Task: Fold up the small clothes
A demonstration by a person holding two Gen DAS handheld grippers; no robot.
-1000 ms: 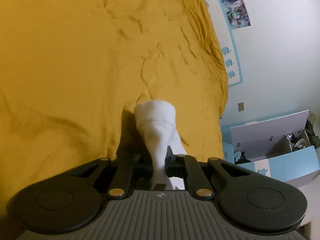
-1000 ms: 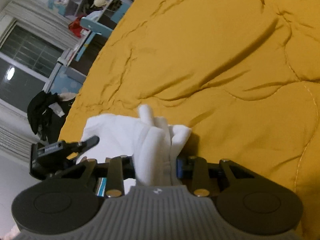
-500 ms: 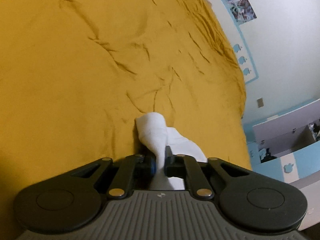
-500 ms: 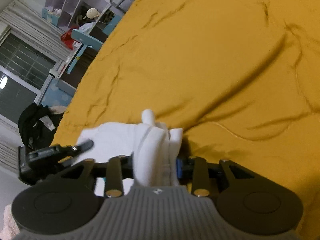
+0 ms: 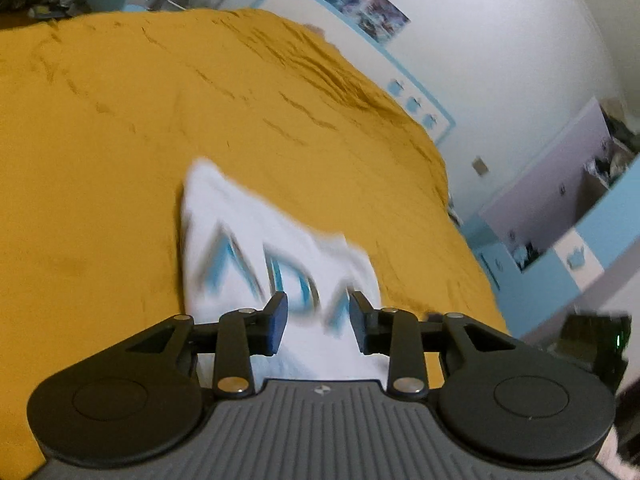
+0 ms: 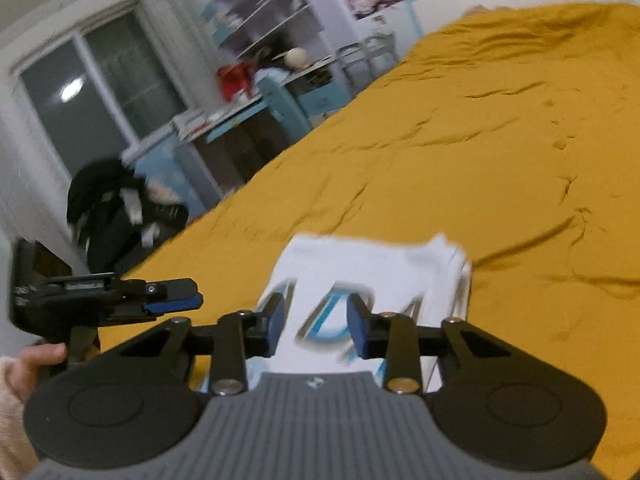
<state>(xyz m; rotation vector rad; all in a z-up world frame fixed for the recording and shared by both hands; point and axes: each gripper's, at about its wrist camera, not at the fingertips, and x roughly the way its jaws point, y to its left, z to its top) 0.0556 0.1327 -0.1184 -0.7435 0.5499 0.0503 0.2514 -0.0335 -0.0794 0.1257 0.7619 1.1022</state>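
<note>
The folded white T-shirt [image 5: 260,252] lies on the yellow bedspread [image 5: 100,140]. Left tool [image 5: 318,320] opening, right tool [image 6: 316,322] parted; neither grips, shirt at 12 o'clock.

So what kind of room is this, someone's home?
Most likely a bedroom at home: a bed under a mustard-yellow quilt, a cluttered desk with shelves by a window, and posters on the wall.
</note>
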